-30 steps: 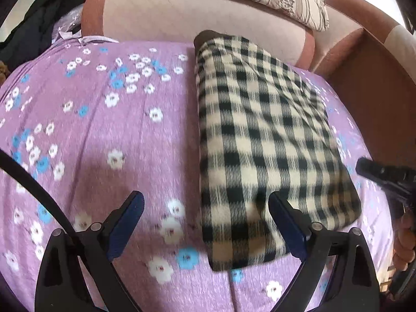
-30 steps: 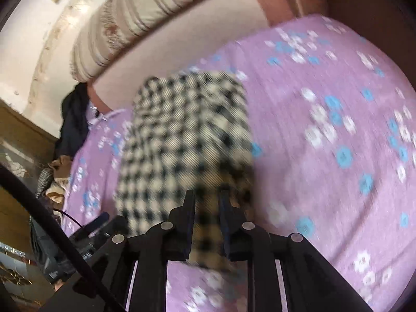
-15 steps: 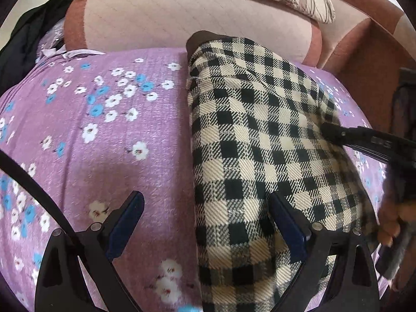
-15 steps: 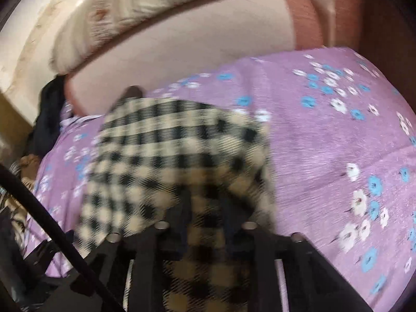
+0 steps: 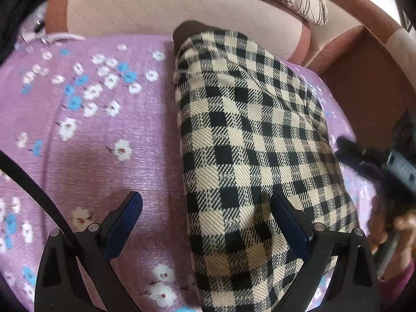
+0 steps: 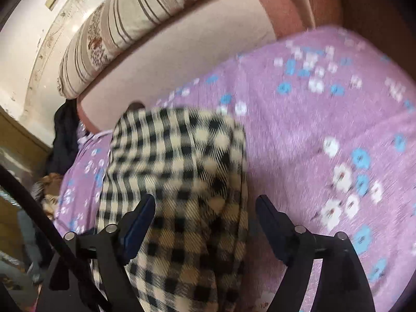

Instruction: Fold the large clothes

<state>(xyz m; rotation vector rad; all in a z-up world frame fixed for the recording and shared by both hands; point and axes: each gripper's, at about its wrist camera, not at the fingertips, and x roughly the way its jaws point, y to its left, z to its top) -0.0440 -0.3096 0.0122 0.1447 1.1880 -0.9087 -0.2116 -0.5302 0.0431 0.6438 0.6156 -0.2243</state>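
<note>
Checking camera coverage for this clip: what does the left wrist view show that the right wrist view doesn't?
Left wrist only: the right claw coming in from the side, the person's hand on it. Right wrist only: the wall and dark clothing past the bed's edge. Both: the checked garment folded on the purple floral sheet, the striped pillow on the headboard, and an open claw.

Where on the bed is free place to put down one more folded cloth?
The wide bare patch is the purple sheet between the checked garment and the dark clothes, below the headboard. On the garment's other side only a narrow strip remains, crowded by the right gripper.
</note>
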